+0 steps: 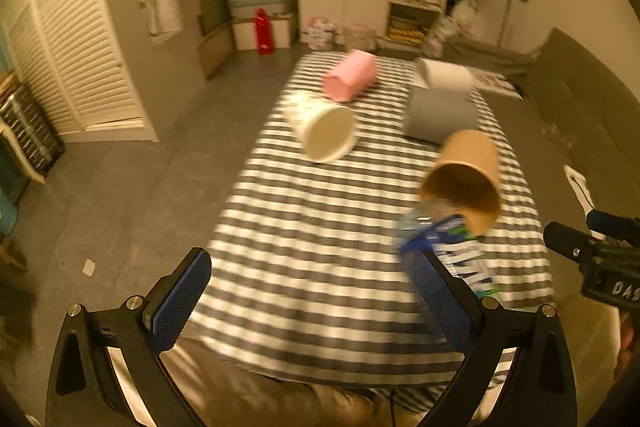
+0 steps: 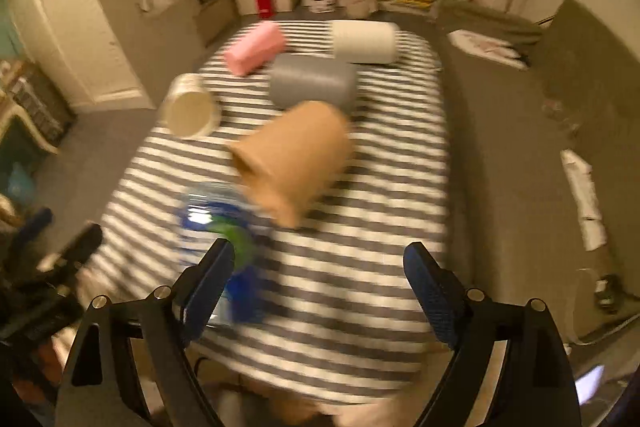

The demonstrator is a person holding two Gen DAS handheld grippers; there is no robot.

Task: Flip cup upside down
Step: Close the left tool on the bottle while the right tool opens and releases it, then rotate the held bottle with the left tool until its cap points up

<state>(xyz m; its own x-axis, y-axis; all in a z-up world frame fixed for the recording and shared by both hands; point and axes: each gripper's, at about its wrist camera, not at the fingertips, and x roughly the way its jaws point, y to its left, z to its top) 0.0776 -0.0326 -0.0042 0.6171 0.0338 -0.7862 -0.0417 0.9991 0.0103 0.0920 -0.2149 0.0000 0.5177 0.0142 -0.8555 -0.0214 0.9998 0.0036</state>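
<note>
The brown paper cup (image 2: pixel 294 157) lay on its side near the middle of the striped table (image 2: pixel 360 267), mouth toward me, beside a blurred blue-labelled bottle (image 2: pixel 216 223). A white cup (image 1: pixel 326 131) lay tipped over farther left. I had my left gripper (image 1: pixel 312 303) and right gripper (image 2: pixel 320 291) both spread wide, holding nothing.

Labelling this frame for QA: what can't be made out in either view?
- Blue-and-white package: print unreadable, motion blur, both views; left claw finger covers its near edge.
- Brown cup: contents hidden in the right view, only its outside shows.
- Right claw: in the left view only an edge-cut body.
</note>
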